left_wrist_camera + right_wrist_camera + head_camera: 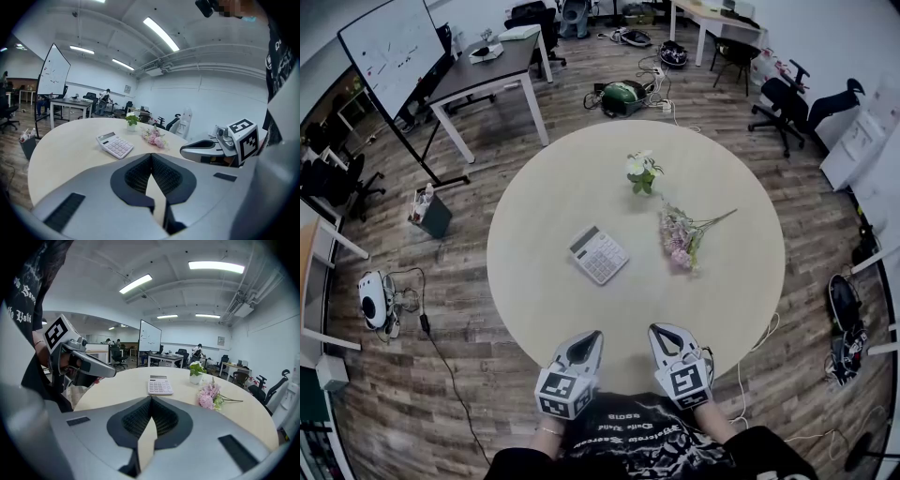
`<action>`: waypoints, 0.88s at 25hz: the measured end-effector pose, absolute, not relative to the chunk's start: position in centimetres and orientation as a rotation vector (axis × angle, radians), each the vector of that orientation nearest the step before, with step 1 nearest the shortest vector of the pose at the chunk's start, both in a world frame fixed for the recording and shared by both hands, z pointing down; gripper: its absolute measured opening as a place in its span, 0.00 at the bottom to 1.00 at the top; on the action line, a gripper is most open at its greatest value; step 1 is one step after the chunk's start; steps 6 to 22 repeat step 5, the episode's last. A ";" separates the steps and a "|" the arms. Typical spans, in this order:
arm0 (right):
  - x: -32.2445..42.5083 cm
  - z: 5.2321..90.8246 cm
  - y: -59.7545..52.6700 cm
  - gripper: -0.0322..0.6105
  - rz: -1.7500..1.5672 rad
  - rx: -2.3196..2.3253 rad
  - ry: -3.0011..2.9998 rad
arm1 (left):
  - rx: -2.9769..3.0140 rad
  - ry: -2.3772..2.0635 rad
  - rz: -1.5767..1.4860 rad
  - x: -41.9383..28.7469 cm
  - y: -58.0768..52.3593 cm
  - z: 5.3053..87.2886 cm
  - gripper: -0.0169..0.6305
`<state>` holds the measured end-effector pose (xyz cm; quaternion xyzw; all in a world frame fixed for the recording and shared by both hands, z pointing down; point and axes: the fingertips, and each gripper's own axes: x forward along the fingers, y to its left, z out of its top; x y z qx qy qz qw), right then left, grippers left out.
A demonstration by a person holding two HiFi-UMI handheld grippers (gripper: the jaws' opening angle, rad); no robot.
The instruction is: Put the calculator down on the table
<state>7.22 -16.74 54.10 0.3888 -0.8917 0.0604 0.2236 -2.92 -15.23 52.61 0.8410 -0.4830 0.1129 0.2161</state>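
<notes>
A white calculator [598,253] lies flat near the middle of the round beige table [544,197], free of both grippers. It also shows in the left gripper view as the calculator [115,144] and in the right gripper view as the calculator [160,386]. My left gripper [590,335] hovers at the table's near edge, shut with nothing in it. My right gripper [657,330] is beside it, also shut and empty. Their jaws meet tip to tip: left gripper [151,155], right gripper [151,398].
A small potted plant [642,172] stands at the table's far side. A pink flower bunch [682,239] lies right of the calculator. Around the table are a whiteboard [389,47], a desk [487,70], office chairs [792,98] and cables on the wooden floor.
</notes>
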 end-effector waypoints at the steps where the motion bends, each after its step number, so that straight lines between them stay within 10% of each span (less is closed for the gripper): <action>1: 7.2 54.1 -16.7 0.06 0.166 1.073 -2.461 | 2.329 -1.337 0.318 -3.0 -15.2 52.7 0.06; 22: 7.1 54.3 -16.7 0.06 0.150 1.066 -2.453 | 2.330 -1.336 0.323 -3.0 -15.2 53.1 0.06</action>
